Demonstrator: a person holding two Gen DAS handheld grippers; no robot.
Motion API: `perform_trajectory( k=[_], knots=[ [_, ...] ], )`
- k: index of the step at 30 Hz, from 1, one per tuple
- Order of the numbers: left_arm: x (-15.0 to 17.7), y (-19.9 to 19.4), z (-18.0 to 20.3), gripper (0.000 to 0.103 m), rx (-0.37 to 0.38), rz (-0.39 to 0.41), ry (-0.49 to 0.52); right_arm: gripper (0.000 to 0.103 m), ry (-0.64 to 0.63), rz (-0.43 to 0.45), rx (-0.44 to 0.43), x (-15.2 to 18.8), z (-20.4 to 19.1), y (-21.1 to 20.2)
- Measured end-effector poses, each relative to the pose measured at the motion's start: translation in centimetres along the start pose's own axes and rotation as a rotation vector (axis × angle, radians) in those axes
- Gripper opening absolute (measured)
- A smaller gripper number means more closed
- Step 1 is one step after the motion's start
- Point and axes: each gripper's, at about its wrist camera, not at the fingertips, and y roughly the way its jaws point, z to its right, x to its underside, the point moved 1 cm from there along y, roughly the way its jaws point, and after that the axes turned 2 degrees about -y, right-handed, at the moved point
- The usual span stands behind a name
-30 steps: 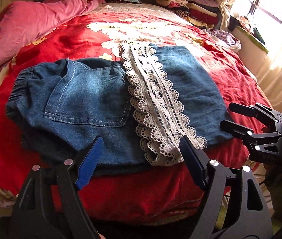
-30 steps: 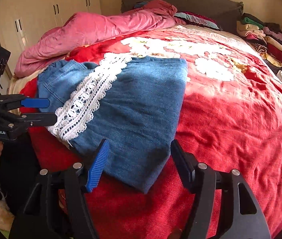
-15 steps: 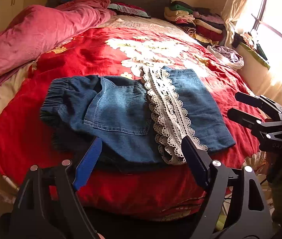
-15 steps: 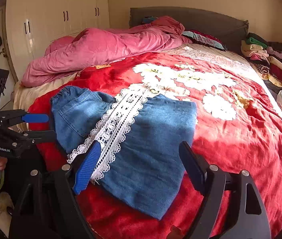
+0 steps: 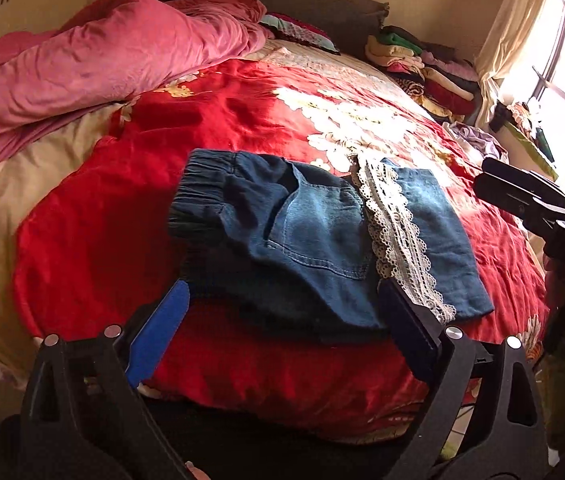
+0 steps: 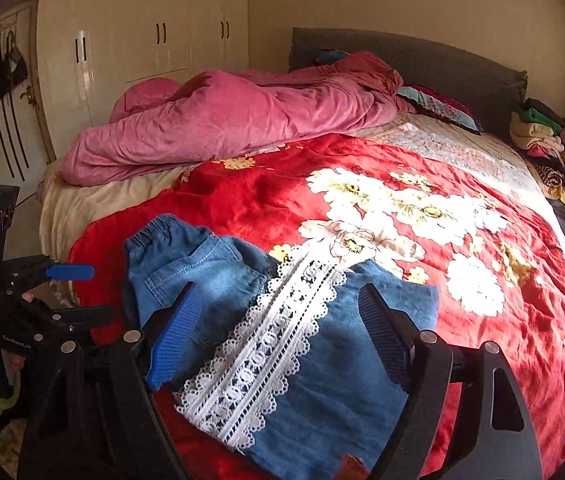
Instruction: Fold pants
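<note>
Jaws of both grippers gape above one pants (image 5: 322, 236).

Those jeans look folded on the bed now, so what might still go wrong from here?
The denim pants lie near the bed's front edge, on the red floral blanket; a bump might slide them off. The lace trim has open loops that could snag a finger of the right gripper or left gripper, both open and empty. The waistband end looks bunched, so the fold may loosen.
</note>
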Motion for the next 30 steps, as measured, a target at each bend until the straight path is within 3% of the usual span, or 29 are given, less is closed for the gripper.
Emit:
perform_trajectory(
  k=[13, 18, 30],
  knots=[
    [0.8, 1.6, -4.4, 0.09, 0.014, -0.046, -0.121, 0.08, -0.056, -0.053, -0.126, -4.3, -2.9, 6.0],
    [1.0, 2.0, -5.0, 0.088, 0.052, -0.063, -0.157, 0.08, -0.081, -0.086, -0.17, -5.2, -3.8, 8.0],
    [1.6, 3.8, -4.9, 0.062, 0.159, -0.104, -0.241, 0.08, -0.172, -0.21, -0.269, -6.7, -6.7, 14.0]
  ],
)
